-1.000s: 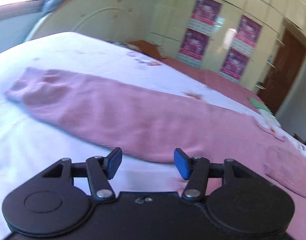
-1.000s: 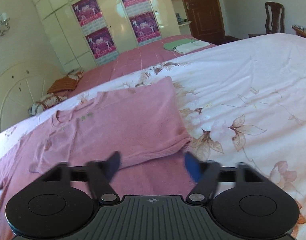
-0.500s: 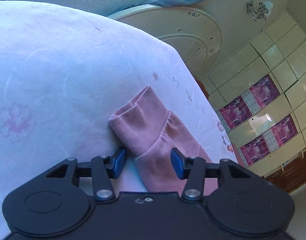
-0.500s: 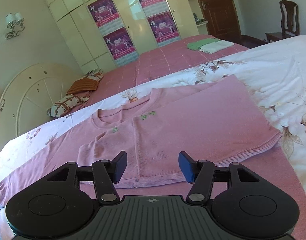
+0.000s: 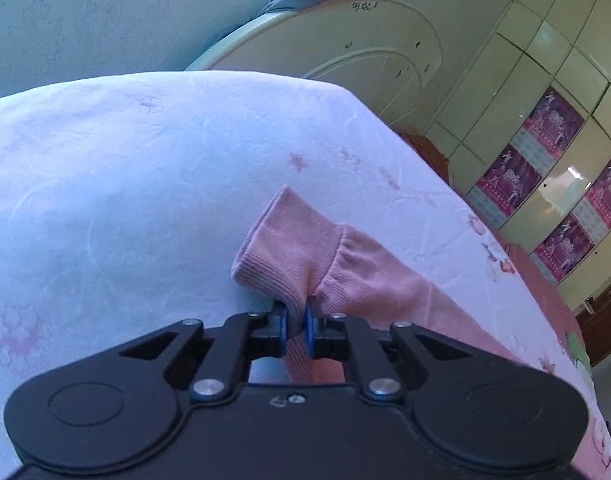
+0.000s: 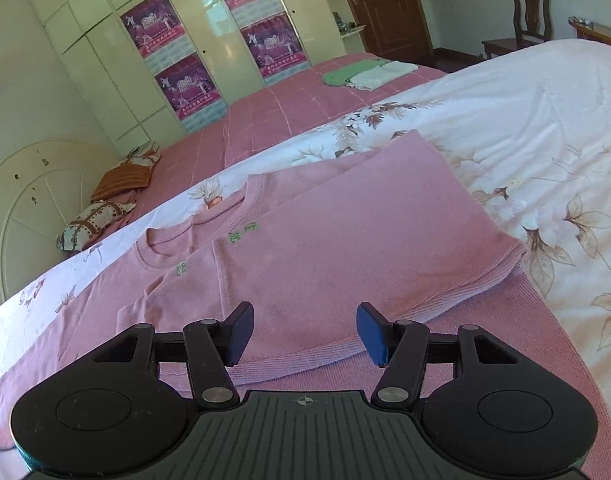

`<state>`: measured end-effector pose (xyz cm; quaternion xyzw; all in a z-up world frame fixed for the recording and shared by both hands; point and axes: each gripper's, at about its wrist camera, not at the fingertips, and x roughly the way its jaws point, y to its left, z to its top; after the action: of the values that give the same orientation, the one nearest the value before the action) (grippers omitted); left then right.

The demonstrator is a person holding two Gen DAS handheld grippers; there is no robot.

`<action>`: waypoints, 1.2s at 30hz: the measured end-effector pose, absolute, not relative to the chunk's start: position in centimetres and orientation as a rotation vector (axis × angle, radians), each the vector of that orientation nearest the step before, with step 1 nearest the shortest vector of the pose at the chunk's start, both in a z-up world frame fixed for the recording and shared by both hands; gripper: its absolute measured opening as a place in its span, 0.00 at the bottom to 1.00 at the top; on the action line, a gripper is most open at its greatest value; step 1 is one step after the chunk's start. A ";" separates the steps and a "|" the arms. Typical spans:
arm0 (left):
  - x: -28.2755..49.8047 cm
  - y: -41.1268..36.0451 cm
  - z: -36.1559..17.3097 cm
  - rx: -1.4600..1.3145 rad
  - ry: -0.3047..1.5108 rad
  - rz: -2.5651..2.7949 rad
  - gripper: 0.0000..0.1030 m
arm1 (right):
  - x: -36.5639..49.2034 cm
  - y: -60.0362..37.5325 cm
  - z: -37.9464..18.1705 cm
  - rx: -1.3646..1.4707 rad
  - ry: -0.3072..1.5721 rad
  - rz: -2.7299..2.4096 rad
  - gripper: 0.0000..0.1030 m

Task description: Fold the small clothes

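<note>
While the left gripper [image 5: 295, 322] had its blue fingers [image 5: 282, 323] pinched together on the ribbed cuff [image 5: 281, 256] of a pink sleeve [image 5: 389, 292], the right gripper [image 6: 303, 334] hung with its fingers [image 6: 241, 330] standing apart, nothing between them, just above the folded part of the pink sweater [image 6: 345, 232]. The cuff bunched up where the left fingers clamped it, and the sleeve trailed away to the right across the white floral bedsheet [image 5: 125, 200].

In the right wrist view the sweater lay flat on the bed, one side folded over the body, its neckline [image 6: 201, 224] toward the headboard [image 6: 37, 208] and its ribbed hem nearest the fingers. Around it spread the flower-print sheet [image 6: 545, 152]. Beyond lay a second bed with a pink cover [image 6: 305, 108], carrying folded green and white cloths [image 6: 365, 74] and two pillows [image 6: 105, 208]. Cream wardrobes with purple posters [image 6: 185, 88] lined the wall, with a brown door [image 6: 385, 4] and a wooden chair [image 6: 525, 12] farther right.
</note>
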<state>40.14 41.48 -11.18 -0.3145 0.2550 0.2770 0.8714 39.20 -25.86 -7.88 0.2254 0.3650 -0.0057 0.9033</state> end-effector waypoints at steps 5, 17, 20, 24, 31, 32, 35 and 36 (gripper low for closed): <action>42.4 34.5 -7.2 -0.505 0.480 0.385 0.08 | 38.1 -27.8 -7.9 0.463 0.732 -0.019 0.56; 50.3 4.3 -6.6 -0.105 0.577 -0.155 0.08 | 37.5 -30.9 -7.3 0.537 0.682 0.020 0.56; 50.8 -0.9 -8.3 -0.042 0.622 -0.229 0.07 | 37.3 -31.4 -7.1 0.544 0.686 0.046 0.56; 50.9 -5.6 -10.6 0.028 0.672 -0.286 0.07 | 36.9 -32.0 -6.7 0.544 0.683 0.079 0.56; 46.8 -6.4 -10.8 0.055 0.610 -0.324 0.60 | 37.5 -31.9 -7.5 0.633 0.726 0.177 0.56; 46.0 -4.8 -10.5 0.042 0.609 -0.279 0.60 | 37.8 -31.6 -7.6 0.658 0.729 0.206 0.56; 43.2 0.9 -10.2 0.004 0.593 -0.102 0.60 | 39.2 -29.1 -8.0 0.705 0.742 0.312 0.56; 42.1 3.0 -10.1 0.010 0.585 -0.015 0.62 | 39.8 -28.1 -8.2 0.711 0.748 0.347 0.56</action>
<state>42.06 2.97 -10.11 0.0047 0.2884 -0.0073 0.9575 39.78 -28.06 -8.15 0.3380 0.3558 0.1649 0.8556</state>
